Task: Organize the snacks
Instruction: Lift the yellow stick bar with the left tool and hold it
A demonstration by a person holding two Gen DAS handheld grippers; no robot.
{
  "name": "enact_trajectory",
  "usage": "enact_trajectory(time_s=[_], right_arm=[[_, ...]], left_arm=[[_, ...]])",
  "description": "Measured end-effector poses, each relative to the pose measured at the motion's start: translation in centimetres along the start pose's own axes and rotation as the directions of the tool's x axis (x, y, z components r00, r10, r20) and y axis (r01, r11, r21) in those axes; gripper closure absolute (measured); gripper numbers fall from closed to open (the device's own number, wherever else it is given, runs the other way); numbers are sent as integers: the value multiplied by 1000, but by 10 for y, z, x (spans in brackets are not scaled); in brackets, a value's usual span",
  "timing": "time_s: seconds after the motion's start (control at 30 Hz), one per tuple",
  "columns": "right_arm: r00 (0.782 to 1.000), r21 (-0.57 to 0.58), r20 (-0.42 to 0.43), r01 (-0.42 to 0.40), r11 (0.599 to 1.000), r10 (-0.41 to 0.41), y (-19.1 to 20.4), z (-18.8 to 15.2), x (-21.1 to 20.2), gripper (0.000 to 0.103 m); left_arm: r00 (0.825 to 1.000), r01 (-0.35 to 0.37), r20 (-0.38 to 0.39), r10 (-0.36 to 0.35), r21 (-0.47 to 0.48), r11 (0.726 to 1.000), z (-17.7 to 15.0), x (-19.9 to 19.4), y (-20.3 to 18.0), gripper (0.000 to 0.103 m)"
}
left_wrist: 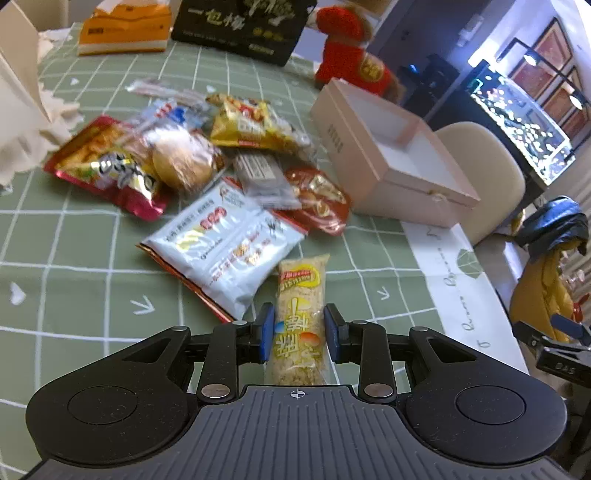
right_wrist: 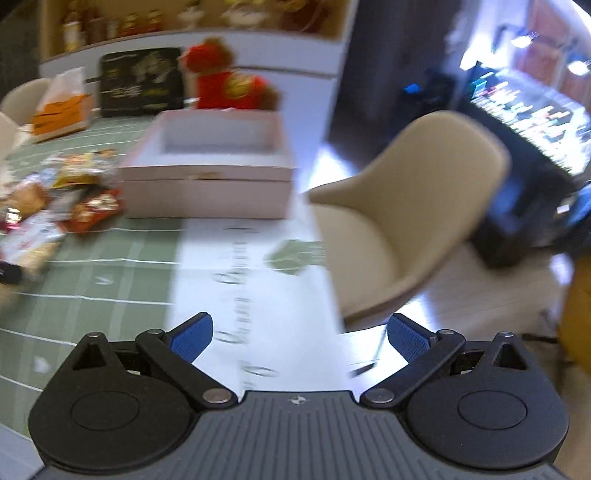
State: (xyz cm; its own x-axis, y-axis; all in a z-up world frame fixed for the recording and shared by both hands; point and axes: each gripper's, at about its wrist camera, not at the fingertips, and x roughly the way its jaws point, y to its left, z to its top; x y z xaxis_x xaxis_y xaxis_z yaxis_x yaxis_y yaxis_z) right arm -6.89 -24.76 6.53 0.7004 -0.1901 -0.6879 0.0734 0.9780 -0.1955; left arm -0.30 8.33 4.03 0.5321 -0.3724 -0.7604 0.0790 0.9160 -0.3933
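Note:
My left gripper (left_wrist: 299,334) is shut on a long clear-wrapped rice snack bar (left_wrist: 301,295) with yellow print, its blue pads pressing both sides. Beyond it a pile of snack packets (left_wrist: 207,173) lies on the green checked tablecloth (left_wrist: 74,258); a white packet (left_wrist: 225,243) is nearest. An open pink box (left_wrist: 391,155) stands to the right of the pile, white inside with nothing in it. My right gripper (right_wrist: 297,338) is open and holds nothing, hovering over the white strip of the cloth near the table edge. The right wrist view is blurred; the pink box (right_wrist: 207,173) and the pile (right_wrist: 74,192) lie ahead and to the left.
At the back of the table stand an orange tissue pack (left_wrist: 125,29), a black box (left_wrist: 240,26) and a red plush toy (left_wrist: 351,55). Crumpled white paper (left_wrist: 26,122) lies at left. A beige chair (right_wrist: 406,214) sits past the table's right edge. A fish tank (left_wrist: 517,122) glows beyond.

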Motion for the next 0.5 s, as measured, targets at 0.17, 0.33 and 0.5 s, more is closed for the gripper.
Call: enact_trajectory(time_s=[0.17, 0.33, 0.5], right_arm=[[987, 173, -21, -155, 973, 161, -21, 1, 8, 1], [965, 260, -49, -237, 936, 257, 12, -4, 24, 1], [962, 209, -39, -257, 943, 271, 44, -10, 10, 3]], left_arm=[[997, -73, 24, 73, 39, 997, 2, -28, -3, 71], [983, -171, 79, 167, 54, 984, 15, -67, 12, 88], [982, -154, 126, 144, 76, 985, 23, -91, 16, 88]])
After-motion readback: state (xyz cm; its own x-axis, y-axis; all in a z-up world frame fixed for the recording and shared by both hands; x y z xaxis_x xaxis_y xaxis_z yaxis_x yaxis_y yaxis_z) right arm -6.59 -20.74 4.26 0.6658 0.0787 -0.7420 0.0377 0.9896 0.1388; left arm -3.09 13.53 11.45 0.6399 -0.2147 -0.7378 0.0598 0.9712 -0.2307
